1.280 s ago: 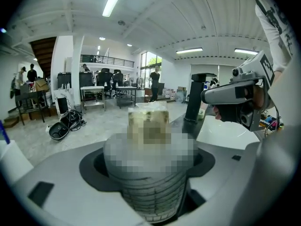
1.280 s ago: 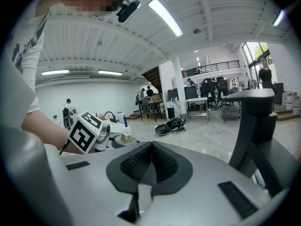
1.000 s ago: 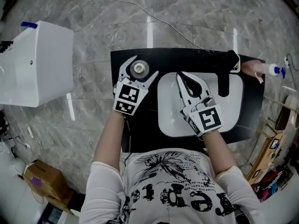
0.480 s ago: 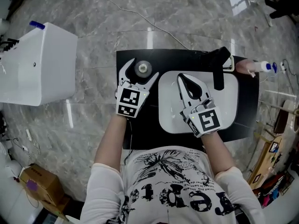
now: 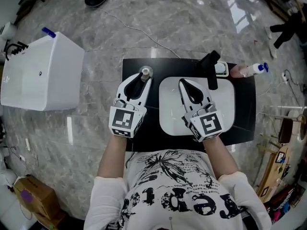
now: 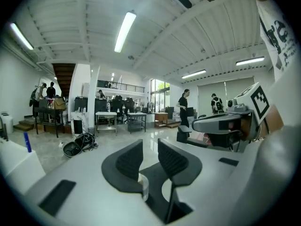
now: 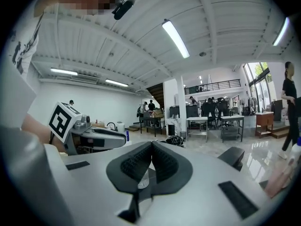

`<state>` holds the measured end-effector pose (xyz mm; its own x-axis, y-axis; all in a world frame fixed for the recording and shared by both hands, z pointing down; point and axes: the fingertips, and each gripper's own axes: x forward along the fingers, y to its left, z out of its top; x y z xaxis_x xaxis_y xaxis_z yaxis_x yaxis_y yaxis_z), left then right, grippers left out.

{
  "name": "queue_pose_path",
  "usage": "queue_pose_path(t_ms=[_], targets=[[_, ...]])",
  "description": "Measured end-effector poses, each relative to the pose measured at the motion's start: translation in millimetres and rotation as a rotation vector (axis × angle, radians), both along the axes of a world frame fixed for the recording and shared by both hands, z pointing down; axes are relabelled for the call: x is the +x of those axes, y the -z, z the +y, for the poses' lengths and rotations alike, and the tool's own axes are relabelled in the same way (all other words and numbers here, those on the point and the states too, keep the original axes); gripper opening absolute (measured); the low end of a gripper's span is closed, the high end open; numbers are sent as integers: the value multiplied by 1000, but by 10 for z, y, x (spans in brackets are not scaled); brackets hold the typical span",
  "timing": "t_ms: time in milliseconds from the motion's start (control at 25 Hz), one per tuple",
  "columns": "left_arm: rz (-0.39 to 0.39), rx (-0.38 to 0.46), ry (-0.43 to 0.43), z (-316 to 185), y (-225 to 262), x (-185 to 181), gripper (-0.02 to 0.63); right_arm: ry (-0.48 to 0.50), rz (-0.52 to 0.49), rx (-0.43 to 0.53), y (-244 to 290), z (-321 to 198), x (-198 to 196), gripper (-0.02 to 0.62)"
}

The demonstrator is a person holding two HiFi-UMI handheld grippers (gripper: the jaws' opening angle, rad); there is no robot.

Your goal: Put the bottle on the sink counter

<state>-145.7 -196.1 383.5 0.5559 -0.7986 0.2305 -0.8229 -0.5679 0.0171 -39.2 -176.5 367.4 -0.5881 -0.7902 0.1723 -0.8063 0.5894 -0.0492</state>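
The bottle (image 5: 145, 72), seen from above as a small round grey top, stands on the black sink counter (image 5: 151, 128) left of the white basin (image 5: 220, 110). My left gripper (image 5: 142, 79) hangs just in front of it, tips close to the bottle. Its jaws are closing, a narrow gap still shows between them and nothing is in that gap. The left gripper (image 6: 149, 149) looks out over the room, and the bottle is not in that view. My right gripper (image 5: 186, 84) hovers over the basin, shut and empty; its pads meet in the right gripper view (image 7: 151, 147).
A black faucet (image 5: 210, 70) rises at the back of the basin. A pale bottle with a blue cap (image 5: 250, 69) lies past the counter's right end. A white box (image 5: 43, 71) stands on the marble floor at left. Cables run across the floor.
The left jaws stood wide around the bottle; now they have drawn back and narrowed, with the bottle beyond their tips. The right gripper has kept its place over the basin.
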Motion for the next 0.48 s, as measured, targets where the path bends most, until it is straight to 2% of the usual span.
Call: queue_pose_path(t_ms=[240,480], targets=[[12,74,20,314,451,-81,15,19,-6,44,271,224,23,15],[-12,100,-43,632,663,-55,14,58,-32,77,518,405,-25,15]])
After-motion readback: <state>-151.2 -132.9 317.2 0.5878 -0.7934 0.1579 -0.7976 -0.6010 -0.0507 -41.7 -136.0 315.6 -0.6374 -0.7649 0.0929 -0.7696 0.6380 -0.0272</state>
